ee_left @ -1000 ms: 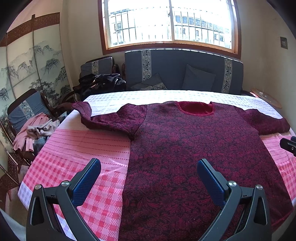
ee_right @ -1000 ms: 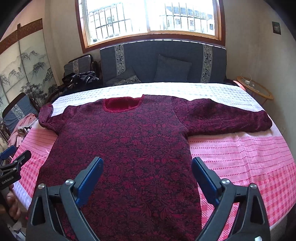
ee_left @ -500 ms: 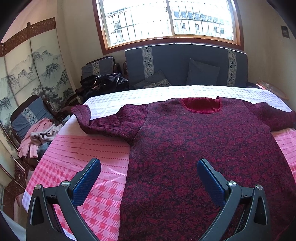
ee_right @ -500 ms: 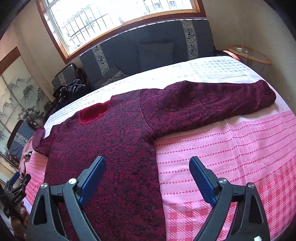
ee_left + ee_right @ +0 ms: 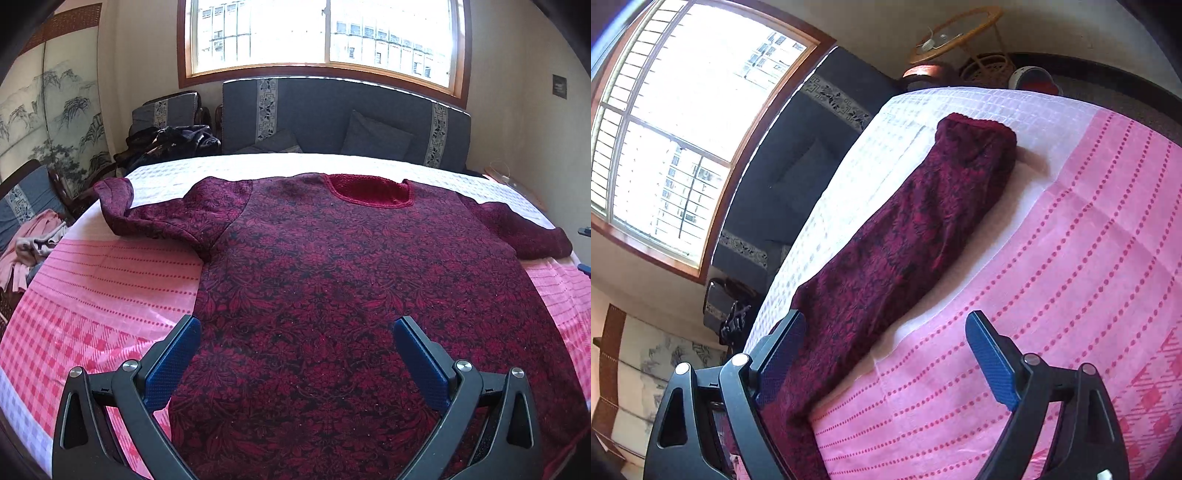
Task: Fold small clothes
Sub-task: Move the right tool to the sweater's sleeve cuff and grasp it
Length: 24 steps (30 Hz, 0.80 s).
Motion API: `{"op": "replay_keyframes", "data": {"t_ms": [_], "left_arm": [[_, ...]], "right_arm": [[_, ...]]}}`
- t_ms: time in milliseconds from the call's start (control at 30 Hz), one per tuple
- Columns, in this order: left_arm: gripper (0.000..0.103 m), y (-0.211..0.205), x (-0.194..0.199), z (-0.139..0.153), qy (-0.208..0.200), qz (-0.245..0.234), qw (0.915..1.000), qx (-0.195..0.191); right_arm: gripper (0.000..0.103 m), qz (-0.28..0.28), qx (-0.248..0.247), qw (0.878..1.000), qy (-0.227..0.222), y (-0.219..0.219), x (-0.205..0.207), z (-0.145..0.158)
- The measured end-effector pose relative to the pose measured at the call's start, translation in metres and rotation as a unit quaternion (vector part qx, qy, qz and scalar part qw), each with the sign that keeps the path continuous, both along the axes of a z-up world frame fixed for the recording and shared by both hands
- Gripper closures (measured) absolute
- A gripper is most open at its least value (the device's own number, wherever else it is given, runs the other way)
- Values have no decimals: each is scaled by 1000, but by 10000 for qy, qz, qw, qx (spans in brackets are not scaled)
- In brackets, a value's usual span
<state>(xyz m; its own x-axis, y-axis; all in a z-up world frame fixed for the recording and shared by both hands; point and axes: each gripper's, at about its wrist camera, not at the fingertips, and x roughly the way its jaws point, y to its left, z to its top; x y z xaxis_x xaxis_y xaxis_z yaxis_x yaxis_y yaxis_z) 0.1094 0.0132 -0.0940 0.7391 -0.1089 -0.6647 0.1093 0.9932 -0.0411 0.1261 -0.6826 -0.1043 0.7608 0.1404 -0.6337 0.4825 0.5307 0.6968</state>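
Dark red floral sweater spread flat on a pink bed, both tongs released

No readable writing anywhere. The sweater (image 5: 332,295) is a knit with a black-and-crimson leaf pattern and a plain red fuzzy lining showing at the round neck; it lies front-up on the bedspread (image 5: 110,288), a thin pink sheet with dotted stripes, checks nearer the tongs and a white waffle band beyond. The left gripper (image 5: 297,354) hangs spread wide above the hem, grasping nothing. The right gripper (image 5: 886,354) is tilted, also spread, with the sweater's sleeve (image 5: 923,229) running ahead from its left blue pad (image 5: 781,354). 1 round rattan glass-top table (image 5: 955,33) stands past the bed.
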Motion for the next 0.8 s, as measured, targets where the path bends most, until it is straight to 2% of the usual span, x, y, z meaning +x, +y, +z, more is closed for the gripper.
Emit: {"op": "replay_keyframes", "data": {"t_ms": [167, 367, 467, 633, 667, 700, 767, 800], "left_arm": [[0, 3, -1, -12, -107, 107, 9998, -142], [0, -3, 4, -24, 84, 44, 9999, -44], [0, -7, 4, -26, 101, 10, 9999, 48], [0, -13, 7, -29, 196, -34, 9996, 175], [0, -14, 8, -29, 210, -39, 9996, 196], [0, -15, 8, -30, 215, -42, 9995, 211], [0, -15, 9, -30, 230, -40, 9995, 227], [0, -15, 10, -30, 240, -35, 9994, 229]], "right_arm": [[26, -405, 274, 9987, 106, -49, 16, -16], [29, -624, 285, 9974, 209, -97, 40, -27], [34, -570, 170, 9979, 245, -106, 52, -30], [37, -512, -78, 9983, 250, -107, 65, -30], [44, -514, -100, 9983, 259, -107, 66, -31], [65, -518, -119, 9981, 321, -108, 69, -33], [94, -515, 74, 9975, 476, -109, 67, -46], [94, -575, 151, 9975, 372, -110, 64, -48]]}}
